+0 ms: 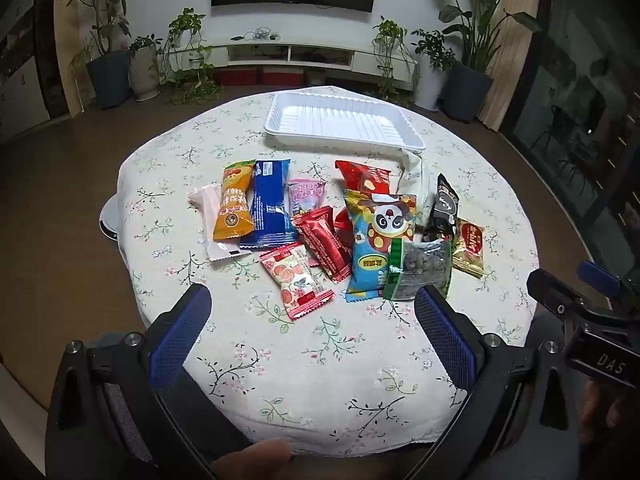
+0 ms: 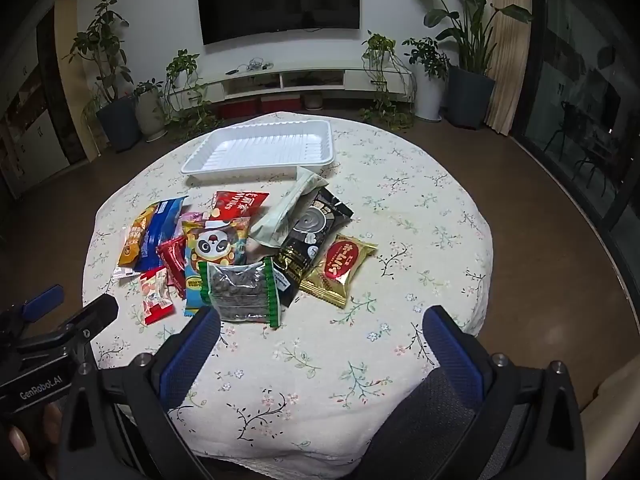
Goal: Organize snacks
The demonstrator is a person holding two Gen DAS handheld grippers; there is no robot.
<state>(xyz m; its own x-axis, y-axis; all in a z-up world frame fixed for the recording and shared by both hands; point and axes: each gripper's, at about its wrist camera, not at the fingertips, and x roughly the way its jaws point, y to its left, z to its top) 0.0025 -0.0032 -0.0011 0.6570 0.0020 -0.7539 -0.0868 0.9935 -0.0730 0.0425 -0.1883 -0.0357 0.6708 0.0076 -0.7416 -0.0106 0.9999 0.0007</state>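
A dozen or so small sealed snack packets lie in a loose heap at the middle of the round table [image 1: 168, 200] with its floral cloth, some overlapping. We judge them all light, soft and crinkly, their film wrappers slippery, and the contents of some likely to crush under a hard squeeze.

Nearest us is the clear bag of dark seeds with green ends [image 2: 240, 290], lying partly on the blue and yellow panda-print pouch [image 2: 214, 248]. It looks floppy, so we would pinch it by a flat crimped end seam or across its narrow width. The gold and red cake packet [image 2: 342, 266] sits toward the right edge of the heap, touching only the long black packet with a grey swirl [image 2: 310, 232], and looks the easiest to lift alone. On the left side lie the orange packet [image 1: 234, 204], the blue packet [image 1: 268, 204] and the red and white fruit-print packet [image 1: 296, 282].

Beyond the heap, near the far edge of the table, rests the empty shallow white plastic tray [image 1: 280, 130], thin and light enough, we think, to slide if nudged.

We hold the left gripper [image 1: 312, 316] and the right gripper [image 2: 322, 332] over the near edge, both spread to their widest, with nothing between the blue pads.
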